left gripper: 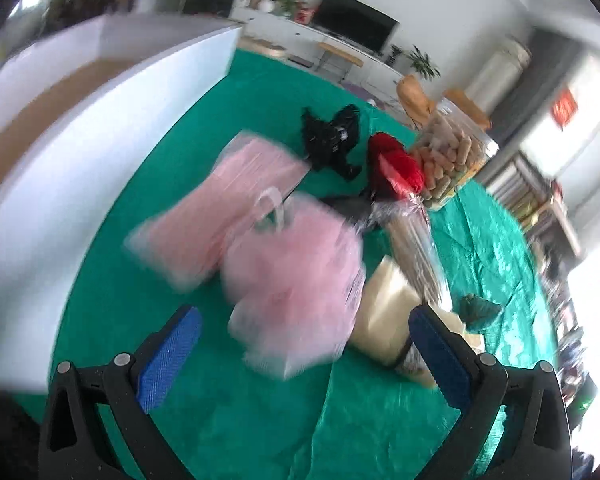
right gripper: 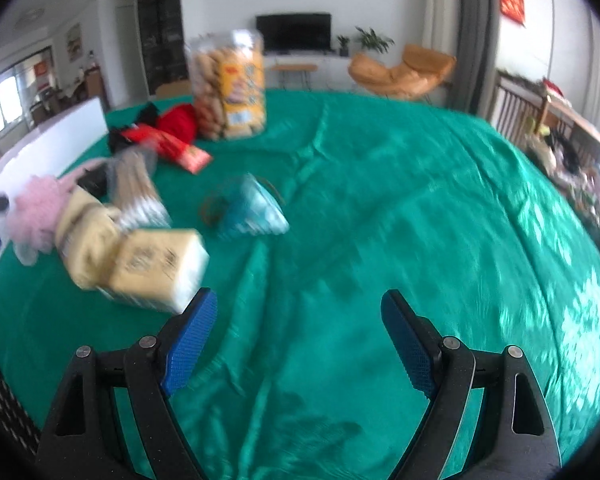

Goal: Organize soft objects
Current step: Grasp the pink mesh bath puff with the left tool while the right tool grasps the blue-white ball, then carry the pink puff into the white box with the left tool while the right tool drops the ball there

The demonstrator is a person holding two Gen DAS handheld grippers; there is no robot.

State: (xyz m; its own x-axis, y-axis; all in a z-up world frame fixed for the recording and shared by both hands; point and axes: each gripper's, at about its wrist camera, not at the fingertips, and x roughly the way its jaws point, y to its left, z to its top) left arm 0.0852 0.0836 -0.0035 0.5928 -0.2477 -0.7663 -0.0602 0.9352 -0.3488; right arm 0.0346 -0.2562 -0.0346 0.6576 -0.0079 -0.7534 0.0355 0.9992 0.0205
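Note:
A pink fluffy item in a clear bag (left gripper: 296,280) lies on the green cloth just ahead of my open, empty left gripper (left gripper: 304,324). A second pink packet (left gripper: 236,200) lies behind it. Beige tissue packs (left gripper: 384,312) lie to its right and show in the right wrist view (right gripper: 156,268). A black fabric item (left gripper: 332,136) and a red one (left gripper: 396,164) lie farther back. A small teal pouch (right gripper: 252,212) lies mid-table. My right gripper (right gripper: 298,316) is open and empty over bare cloth, with its left finger close to the tissue pack.
A white box (left gripper: 100,128) stands along the left edge of the table. A clear jar of biscuits (right gripper: 232,88) stands at the back. A clear pack of sticks (left gripper: 416,248) and a red packet (right gripper: 172,148) lie among the items. Green cloth (right gripper: 420,200) covers the table.

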